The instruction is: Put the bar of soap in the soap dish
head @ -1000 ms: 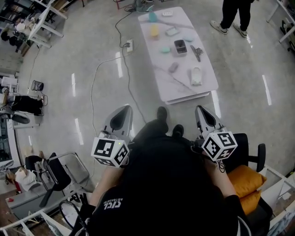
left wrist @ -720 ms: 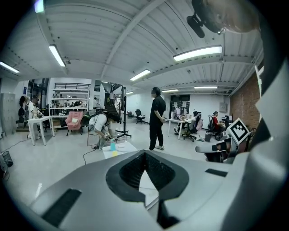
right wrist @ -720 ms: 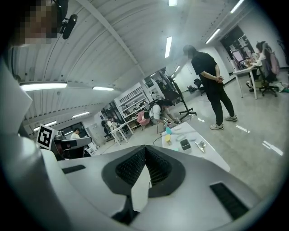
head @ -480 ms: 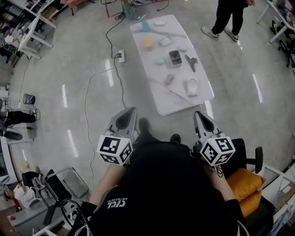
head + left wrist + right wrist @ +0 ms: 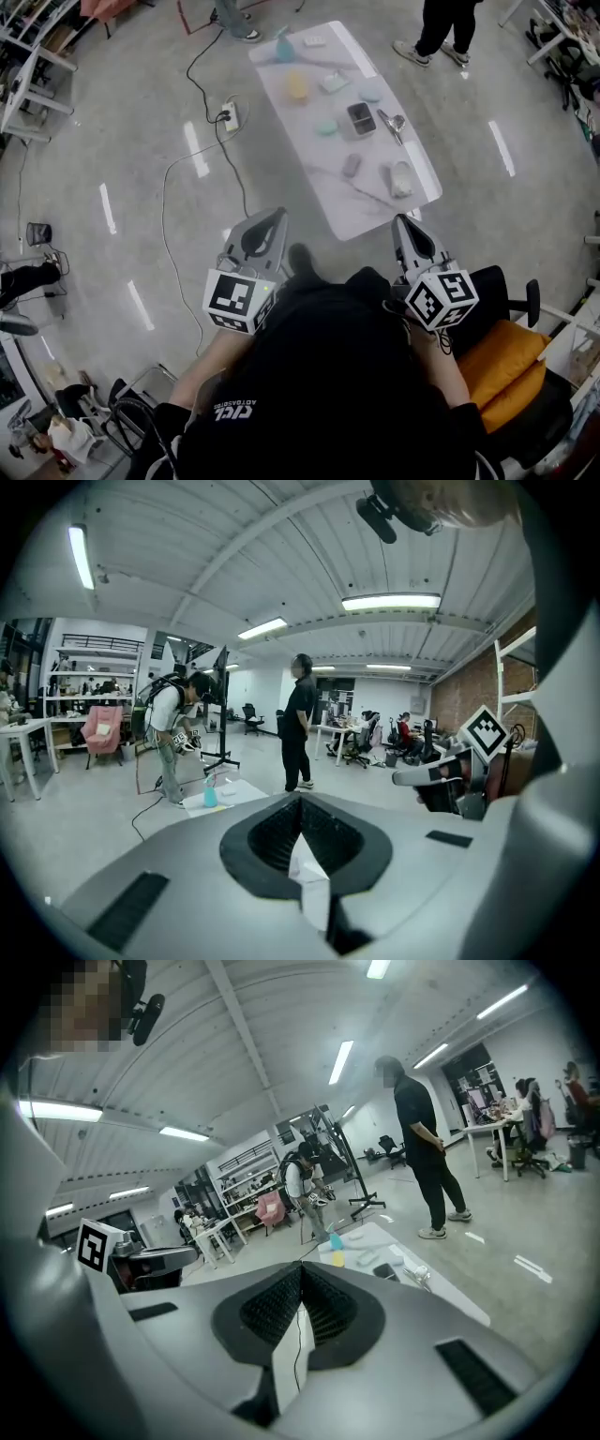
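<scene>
Closest in, the left gripper [image 5: 272,221] and the right gripper [image 5: 404,229] are held out in front of the person's chest. Each has its jaws pressed together along a closed seam with nothing between them, and each gripper's own view shows the same. Neither has hold of anything, so the task looks to be at its opening step: getting to the table [image 5: 349,217], whose near end lies just ahead of the gripper tips. The next move calls for closing in, picking out the soap, and parting one pair of jaws before reaching down.

Farther along the tabletop lie a white piece [image 5: 401,178], a grey one [image 5: 352,165], a dark tray [image 5: 361,117], a mint oval [image 5: 325,126] and a yellow block [image 5: 298,86]. The bar of soap and the soap dish are presumably among these, but they are too small here to tell which is which. Beyond the far end, a bystander [image 5: 441,28] is cut off at the legs.
</scene>
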`<state>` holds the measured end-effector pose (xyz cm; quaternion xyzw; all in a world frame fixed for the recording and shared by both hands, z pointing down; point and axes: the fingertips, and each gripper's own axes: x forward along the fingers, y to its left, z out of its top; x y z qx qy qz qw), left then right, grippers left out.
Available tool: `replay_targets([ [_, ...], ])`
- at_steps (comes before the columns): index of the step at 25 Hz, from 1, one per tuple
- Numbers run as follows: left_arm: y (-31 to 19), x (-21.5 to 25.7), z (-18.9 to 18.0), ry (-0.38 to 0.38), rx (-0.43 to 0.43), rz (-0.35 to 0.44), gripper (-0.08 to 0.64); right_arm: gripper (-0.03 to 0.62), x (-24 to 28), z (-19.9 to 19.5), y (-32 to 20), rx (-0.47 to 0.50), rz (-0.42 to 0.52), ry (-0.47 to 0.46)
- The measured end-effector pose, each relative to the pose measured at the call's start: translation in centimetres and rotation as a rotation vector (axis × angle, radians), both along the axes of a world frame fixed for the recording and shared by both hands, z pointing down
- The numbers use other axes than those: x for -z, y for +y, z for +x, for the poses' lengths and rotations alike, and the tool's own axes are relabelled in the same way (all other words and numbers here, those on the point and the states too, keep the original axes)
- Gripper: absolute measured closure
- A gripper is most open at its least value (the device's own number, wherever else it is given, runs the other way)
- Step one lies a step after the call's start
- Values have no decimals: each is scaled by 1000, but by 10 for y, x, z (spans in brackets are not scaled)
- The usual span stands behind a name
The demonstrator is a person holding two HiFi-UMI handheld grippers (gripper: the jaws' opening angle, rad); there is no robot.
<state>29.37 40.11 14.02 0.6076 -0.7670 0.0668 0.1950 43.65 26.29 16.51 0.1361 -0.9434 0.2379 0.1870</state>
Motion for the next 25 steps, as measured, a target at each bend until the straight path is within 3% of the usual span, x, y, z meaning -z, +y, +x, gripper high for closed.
replay_targets([
  [6,-20,-20,-36,42,-61,-36,551,575,-18,-19,12,-1,-21,45],
  [11,-70,-24,-44,64,-87,-54,551,575,-41,-25,-21,-22,-82,55],
  [15,-113,-14,-46,24,-110,-59,551,575,-59,-41,-53,-8,-119,42],
  [19,-148,-28,-52,80,-53,-74,551,575,-75,-53,-75,38,-167,41],
  [25,-180,-50,-53,105,-106,-74,551,575,-99,-75,-102,42,-170,108],
])
